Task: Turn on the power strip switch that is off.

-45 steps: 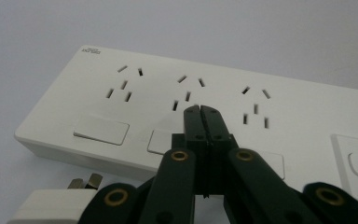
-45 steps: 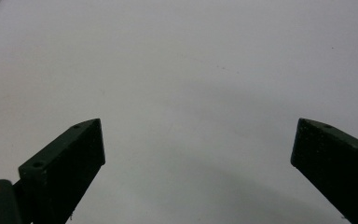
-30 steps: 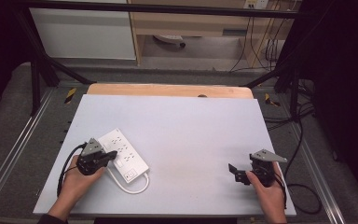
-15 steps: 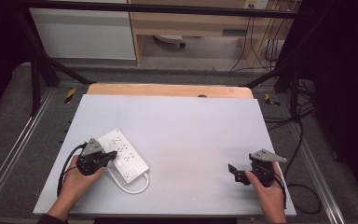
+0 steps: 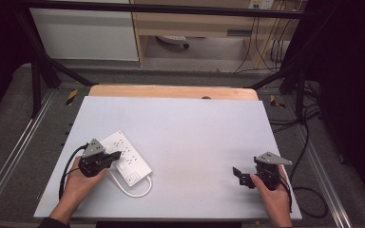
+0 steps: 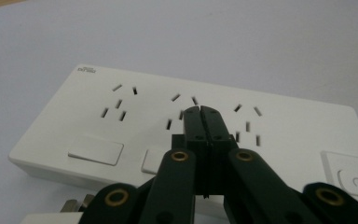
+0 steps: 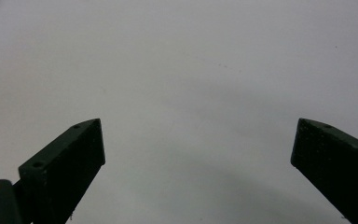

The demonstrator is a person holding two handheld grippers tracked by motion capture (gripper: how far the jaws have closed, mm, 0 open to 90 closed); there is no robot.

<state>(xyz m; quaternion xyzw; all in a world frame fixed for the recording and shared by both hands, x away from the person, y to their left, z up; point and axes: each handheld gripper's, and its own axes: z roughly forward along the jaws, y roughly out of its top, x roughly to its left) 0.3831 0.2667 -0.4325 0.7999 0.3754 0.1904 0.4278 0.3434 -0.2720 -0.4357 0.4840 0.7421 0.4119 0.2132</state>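
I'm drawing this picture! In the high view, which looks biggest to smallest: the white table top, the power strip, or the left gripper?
1. The white table top, by far the biggest.
2. The power strip.
3. The left gripper, jaws shut, smaller than the strip, though it sits nearer the camera, so that gap is less sure.

L gripper [image 5: 116,155] in left hand [image 5: 78,183], low at table's near left, jaws pressed tight together, nothing between. R gripper [image 5: 237,175] in right hand [image 5: 273,197], near right, jaws wide apart, empty.
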